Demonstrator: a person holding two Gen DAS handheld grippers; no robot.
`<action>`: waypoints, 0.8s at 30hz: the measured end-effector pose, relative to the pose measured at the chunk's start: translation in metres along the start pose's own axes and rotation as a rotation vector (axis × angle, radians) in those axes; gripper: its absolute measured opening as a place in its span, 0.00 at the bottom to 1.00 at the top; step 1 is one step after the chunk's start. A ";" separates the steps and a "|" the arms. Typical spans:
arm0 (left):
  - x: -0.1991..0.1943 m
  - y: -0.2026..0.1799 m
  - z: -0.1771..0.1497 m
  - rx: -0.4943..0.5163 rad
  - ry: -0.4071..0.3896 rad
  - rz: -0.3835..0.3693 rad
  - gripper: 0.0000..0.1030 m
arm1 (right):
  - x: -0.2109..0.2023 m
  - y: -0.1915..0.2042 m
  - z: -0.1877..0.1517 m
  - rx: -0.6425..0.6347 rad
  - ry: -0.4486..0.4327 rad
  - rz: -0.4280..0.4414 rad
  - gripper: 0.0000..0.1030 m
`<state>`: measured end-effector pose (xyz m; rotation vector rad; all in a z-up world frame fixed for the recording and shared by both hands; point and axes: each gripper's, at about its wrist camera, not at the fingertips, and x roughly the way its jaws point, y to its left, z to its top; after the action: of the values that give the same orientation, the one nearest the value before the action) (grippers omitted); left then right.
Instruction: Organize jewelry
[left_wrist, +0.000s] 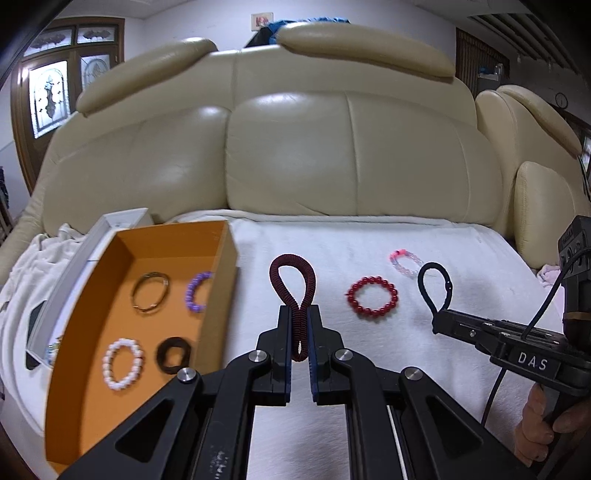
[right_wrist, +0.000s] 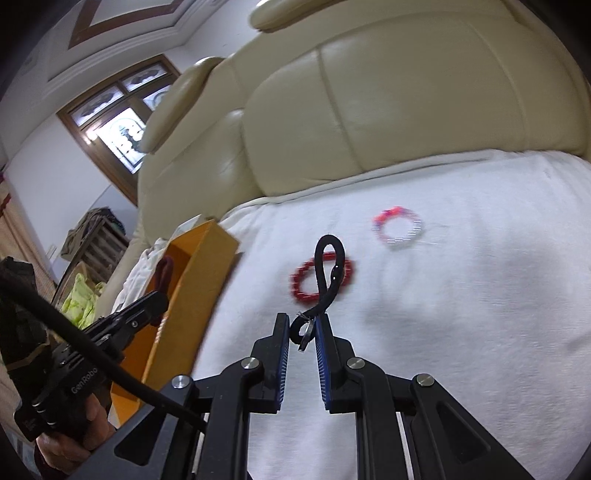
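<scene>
**Two loops held aloft, orange box off to the left**

Dark red coiled elastic loop (left_wrist: 293, 291), pinched at its lower end between the pressed-together pads of the left gripper (left_wrist: 300, 332), standing up from the fingertips with its long axis running straight ahead along the fingers. Shallow orange cardboard box (left_wrist: 218, 295) lying immediately left of that gripper, its near wall just beside the loop, long side running away from the camera. Already in the box: a thin metal bangle (left_wrist: 150, 291), a purple bead bracelet (left_wrist: 197, 291), a white pearl bracelet (left_wrist: 122, 363) and a dark brown hair tie (left_wrist: 173, 354).

Further right, thin black cord loop (right_wrist: 328, 273) nipped near its twisted base by the right gripper (right_wrist: 303, 332), jaws nearly together, loop pointing forward and up. Box well to the left of this one, beyond the left gripper; left hand clearly nearer, so likely first to drop.

Still on the white blanket (left_wrist: 369, 406) over the cream leather sofa (left_wrist: 332, 147): a red bead bracelet (left_wrist: 372, 296) and a clear-and-pink bead bracelet (left_wrist: 406, 260), both between the grippers.
</scene>
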<state>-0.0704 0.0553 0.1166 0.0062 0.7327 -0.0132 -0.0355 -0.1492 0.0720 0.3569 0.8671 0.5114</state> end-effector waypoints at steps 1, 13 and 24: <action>-0.004 0.005 0.000 -0.005 -0.008 0.011 0.07 | 0.000 0.006 -0.001 -0.012 -0.001 0.010 0.15; -0.014 0.036 -0.002 -0.044 -0.037 0.120 0.07 | 0.028 0.072 -0.010 -0.158 0.020 0.130 0.15; 0.004 0.029 -0.002 -0.020 0.001 0.079 0.08 | 0.035 0.076 -0.008 -0.160 0.036 0.133 0.15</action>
<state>-0.0687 0.0838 0.1127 0.0160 0.7326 0.0699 -0.0441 -0.0664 0.0820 0.2609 0.8342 0.7078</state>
